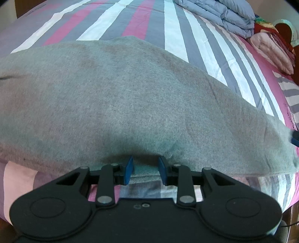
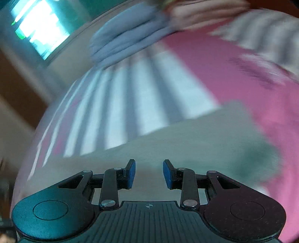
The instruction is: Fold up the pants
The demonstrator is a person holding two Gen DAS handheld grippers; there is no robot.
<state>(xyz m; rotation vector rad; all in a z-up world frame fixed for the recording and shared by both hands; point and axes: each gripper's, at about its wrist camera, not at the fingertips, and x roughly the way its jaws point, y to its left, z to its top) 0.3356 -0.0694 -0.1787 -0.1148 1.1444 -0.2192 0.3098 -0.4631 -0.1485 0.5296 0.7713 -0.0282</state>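
On the bed (image 1: 175,33): grey pants (image 1: 119,97) are being spread.
Left gripper (image 1: 145,171): near hem is being pinched.
Right gripper (image 2: 149,172): fingers are being held apart, nothing gripped.

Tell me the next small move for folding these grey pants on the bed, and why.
Probably let the left gripper release next. It grips the near edge of the grey pants, which already lie flat across the striped bed sheet, while the right gripper is open and holds nothing.

A striped sheet (image 1: 173,37) covered the bed; blue quilt (image 1: 224,16) and pink quilt (image 1: 269,48) lay folded upper right.
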